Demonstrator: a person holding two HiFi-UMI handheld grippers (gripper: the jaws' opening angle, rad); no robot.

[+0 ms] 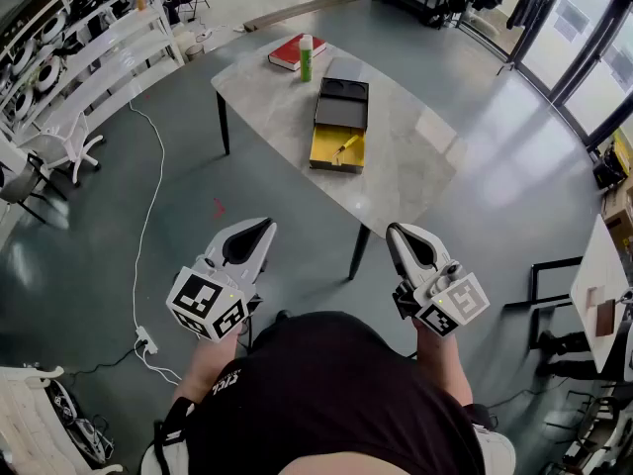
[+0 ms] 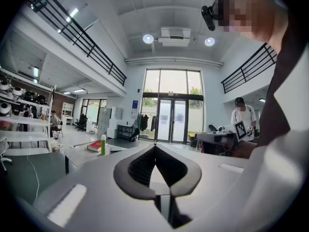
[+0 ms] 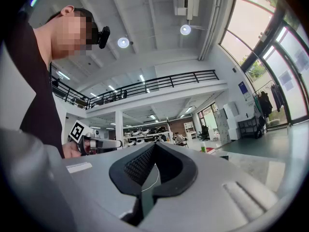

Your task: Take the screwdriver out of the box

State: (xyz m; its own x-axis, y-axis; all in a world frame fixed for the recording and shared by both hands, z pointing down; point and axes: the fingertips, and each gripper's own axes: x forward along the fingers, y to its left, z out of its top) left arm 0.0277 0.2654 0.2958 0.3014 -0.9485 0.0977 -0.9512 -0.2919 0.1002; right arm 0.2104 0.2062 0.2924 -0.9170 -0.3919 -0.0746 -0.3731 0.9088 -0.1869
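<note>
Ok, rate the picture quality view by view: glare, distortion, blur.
Head view: sharp, evenly daylit, a pale sheen on the table, edges bowed. Left gripper view: strong fisheye, dark corners, glass doors very bright. Right gripper view: same fisheye, ceiling lamp flaring.

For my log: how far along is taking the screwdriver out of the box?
Done: the box lies open on the table. In hand: nothing; left tongs and right tongs are shut, empty, short of the table. Left: the screwdriver lies in the box, untouched.
</note>
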